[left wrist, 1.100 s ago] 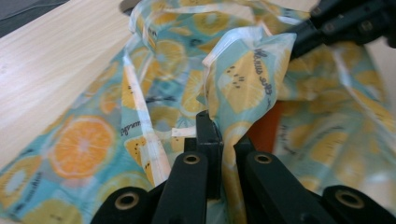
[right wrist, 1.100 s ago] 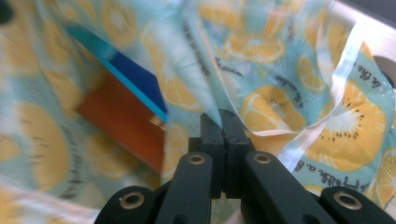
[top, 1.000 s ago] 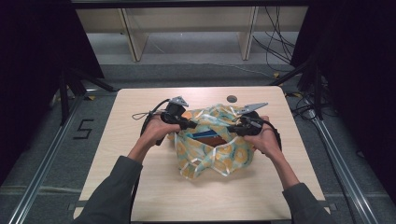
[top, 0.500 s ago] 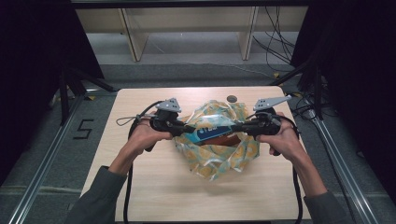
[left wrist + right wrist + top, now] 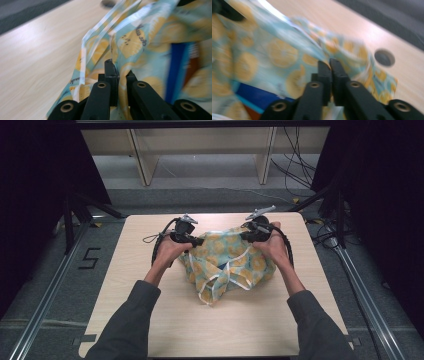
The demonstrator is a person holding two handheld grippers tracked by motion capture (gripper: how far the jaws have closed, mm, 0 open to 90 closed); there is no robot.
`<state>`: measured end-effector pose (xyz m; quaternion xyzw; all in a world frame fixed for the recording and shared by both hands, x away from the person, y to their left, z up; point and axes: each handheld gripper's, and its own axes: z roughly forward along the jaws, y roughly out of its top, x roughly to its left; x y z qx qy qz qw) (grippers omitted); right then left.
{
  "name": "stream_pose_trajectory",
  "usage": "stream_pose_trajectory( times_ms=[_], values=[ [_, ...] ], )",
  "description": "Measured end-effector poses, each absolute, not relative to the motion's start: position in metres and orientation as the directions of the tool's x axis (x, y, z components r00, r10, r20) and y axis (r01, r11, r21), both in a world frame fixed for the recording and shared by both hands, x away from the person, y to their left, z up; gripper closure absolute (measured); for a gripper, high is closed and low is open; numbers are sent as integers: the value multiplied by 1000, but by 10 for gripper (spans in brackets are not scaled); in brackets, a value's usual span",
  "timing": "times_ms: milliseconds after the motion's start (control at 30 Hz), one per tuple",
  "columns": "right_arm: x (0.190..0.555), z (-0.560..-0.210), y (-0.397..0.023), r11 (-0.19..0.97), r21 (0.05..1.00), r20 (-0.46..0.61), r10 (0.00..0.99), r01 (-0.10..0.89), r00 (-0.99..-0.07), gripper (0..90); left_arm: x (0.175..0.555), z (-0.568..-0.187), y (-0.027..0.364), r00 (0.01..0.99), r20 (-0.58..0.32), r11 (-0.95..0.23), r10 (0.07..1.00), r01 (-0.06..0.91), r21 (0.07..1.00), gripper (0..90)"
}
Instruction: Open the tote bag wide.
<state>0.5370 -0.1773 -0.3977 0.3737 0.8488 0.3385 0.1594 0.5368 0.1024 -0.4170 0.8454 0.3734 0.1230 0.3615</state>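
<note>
Both pairs of jaws are clenched on cloth: in the left gripper view our left gripper [image 5: 117, 75] pinches a fold of the lemon-print bag [image 5: 130, 42] between its black jaws, and in the right gripper view our right gripper [image 5: 330, 68] has its jaws pressed together with the same printed fabric caught between them. From the high view we see the bag [image 5: 227, 262] lying near the middle of the table [image 5: 150, 320], toward its far half, with the left gripper [image 5: 192, 240] at its far left edge and the right gripper [image 5: 247, 236] at its far right edge. We hold the two grips well apart, and we judge the reason to be plain: pulling opposite sides of the rim outward keeps the mouth of the bag spread, so that what is inside can be reached or seen. A blue box [image 5: 178, 67] with a brown-red face shows through that opening in the left gripper view, and a blue corner of it [image 5: 259, 96] in the right gripper view, so the bag seems to sit wrapped around it. The white-edged handles [image 5: 220, 280] trail loose on the near side, since nothing grips them. A small dark hole [image 5: 384, 58] in the tabletop lies just beyond the bag on our right. Both gripper views are blurred, so we cannot tell how deep each pinch goes.
</note>
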Motion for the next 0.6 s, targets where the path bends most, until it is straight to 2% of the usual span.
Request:
stream_pose_trajectory(
  times_ms=[100, 133, 333, 400, 433, 500, 533, 600],
  values=[
    [543, -414, -177, 489, 683, -35, 764, 543, -644, 809, 548, -440, 113, 648, -92, -440, 756, 607, 662, 868],
    [541, -414, -178, 477, 668, -10, 774, 571, -633, 797, 551, -448, 117, 626, -122, -411, 770, 633, 656, 865],
    [536, -413, -198, 459, 674, 11, 777, 578, -630, 738, 550, -461, 130, 614, -143, -393, 776, 648, 652, 867],
    [536, -416, -215, 447, 675, 15, 788, 588, -616, 740, 549, -459, 135, 614, -119, -413, 780, 648, 639, 871],
    [534, -418, -224, 461, 658, -15, 799, 596, -602, 742, 549, -459, 138, 608, -129, -399, 783, 651, 646, 870],
    [532, -427, -242, 434, 654, -7, 822, 619, -569, 782, 551, -460, 144, 592, -148, -377, 792, 666, 644, 872],
    [531, -431, -252, 448, 632, -43, 835, 632, -549, 780, 551, -461, 146, 594, -172, -367, 786, 672, 643, 872],
    [527, -440, -265, 375, 631, 50, 854, 679, -518, 775, 550, -460, 142, 602, -160, -382, 782, 667, 639, 873]
  ],
)
